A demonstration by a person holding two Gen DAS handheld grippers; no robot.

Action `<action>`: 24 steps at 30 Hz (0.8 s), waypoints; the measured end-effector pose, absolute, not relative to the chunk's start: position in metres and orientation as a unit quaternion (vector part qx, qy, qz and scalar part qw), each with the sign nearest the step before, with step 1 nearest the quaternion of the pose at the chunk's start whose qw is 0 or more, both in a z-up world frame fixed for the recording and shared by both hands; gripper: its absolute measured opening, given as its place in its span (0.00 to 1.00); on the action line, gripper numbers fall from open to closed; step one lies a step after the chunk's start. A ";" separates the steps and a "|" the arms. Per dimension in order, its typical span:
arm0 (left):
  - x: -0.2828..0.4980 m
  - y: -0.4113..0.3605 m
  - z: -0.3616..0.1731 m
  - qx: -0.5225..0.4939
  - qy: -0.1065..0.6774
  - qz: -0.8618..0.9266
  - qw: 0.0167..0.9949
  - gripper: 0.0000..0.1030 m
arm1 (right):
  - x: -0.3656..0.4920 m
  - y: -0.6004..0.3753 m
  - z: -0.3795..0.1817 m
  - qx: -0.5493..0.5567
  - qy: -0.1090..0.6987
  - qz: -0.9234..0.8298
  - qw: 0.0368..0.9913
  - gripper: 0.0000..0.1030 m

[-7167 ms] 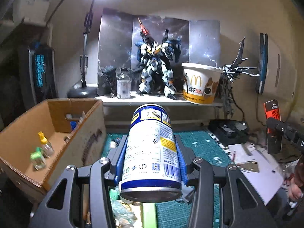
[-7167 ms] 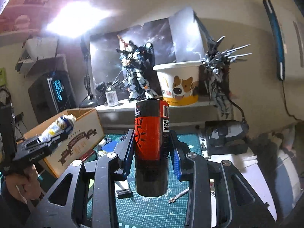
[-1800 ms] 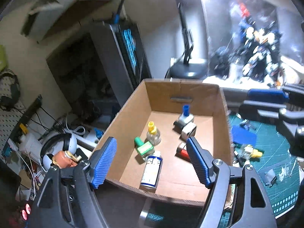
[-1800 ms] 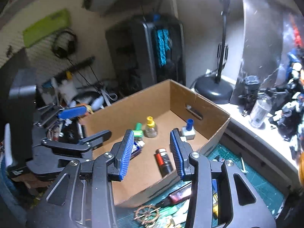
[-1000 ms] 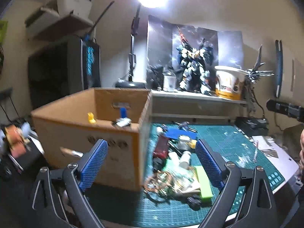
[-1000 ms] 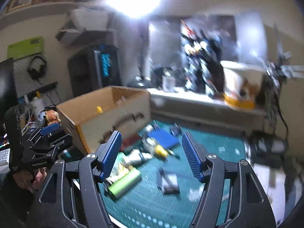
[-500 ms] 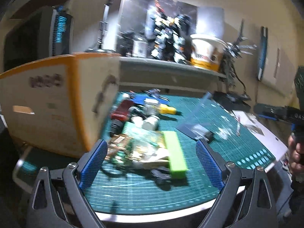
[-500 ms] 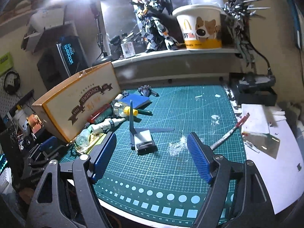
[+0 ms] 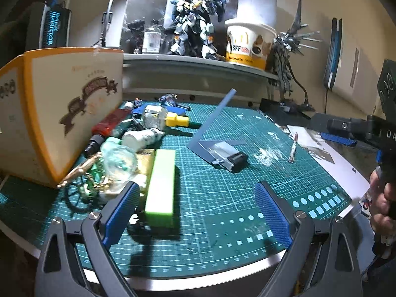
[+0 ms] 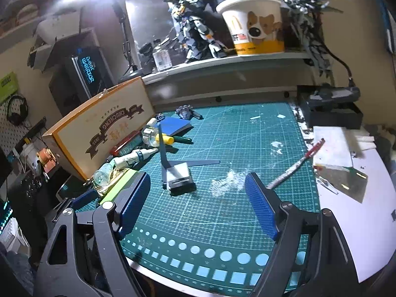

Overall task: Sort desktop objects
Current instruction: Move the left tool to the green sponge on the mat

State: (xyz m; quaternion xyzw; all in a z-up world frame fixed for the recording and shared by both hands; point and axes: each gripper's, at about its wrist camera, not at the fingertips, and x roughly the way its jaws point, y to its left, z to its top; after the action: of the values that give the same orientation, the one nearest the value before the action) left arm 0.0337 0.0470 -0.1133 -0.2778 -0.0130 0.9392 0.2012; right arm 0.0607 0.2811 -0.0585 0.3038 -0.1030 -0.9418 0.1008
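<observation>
My left gripper (image 9: 195, 212) is open and empty, low over the front of the green cutting mat (image 9: 222, 198). A lime green block (image 9: 160, 180) lies just ahead of its left finger. Beside it are a clear bottle (image 9: 118, 158), a white tube (image 9: 141, 136), a yellow-capped bottle (image 9: 158, 120) and a red lighter (image 9: 109, 123). A grey stand with a small box (image 9: 222, 156) sits mid-mat. My right gripper (image 10: 198, 203) is open and empty, facing that stand (image 10: 178, 175). The cardboard box (image 10: 99, 128) stands at the left.
A shelf (image 10: 222, 61) at the back holds a robot model (image 10: 195, 29) and a paper bucket (image 10: 255, 24). A red pen (image 10: 294, 165) and white papers (image 10: 334, 148) lie at the right. The right gripper's body shows in the left wrist view (image 9: 358, 126).
Both grippers let go of their cans into the cardboard box, then swung back to the mat. In the last half second both have moved slightly closer to the mat's items.
</observation>
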 end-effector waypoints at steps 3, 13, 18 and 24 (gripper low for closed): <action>0.032 0.050 -0.116 -0.286 -0.011 0.937 0.198 0.92 | 0.061 0.289 -0.062 0.306 -0.114 -0.940 0.096 0.75; 0.026 0.059 -0.119 -0.299 -0.006 0.934 0.193 0.92 | 0.063 0.298 -0.066 0.311 -0.126 -0.937 0.094 0.75; 0.028 0.068 -0.118 -0.304 -0.005 0.931 0.200 0.92 | 0.064 0.298 -0.067 0.312 -0.126 -0.937 0.095 0.75; 0.003 0.077 -0.115 -0.337 0.006 0.927 0.167 0.92 | 0.064 0.298 -0.068 0.315 -0.129 -0.935 0.095 0.75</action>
State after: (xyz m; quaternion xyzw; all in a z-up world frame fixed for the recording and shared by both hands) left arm 0.0032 0.0770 -0.1154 -0.3369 0.0059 0.9265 0.1674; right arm 0.0642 0.2983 -0.0678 0.3152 -0.1289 -0.9354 0.0954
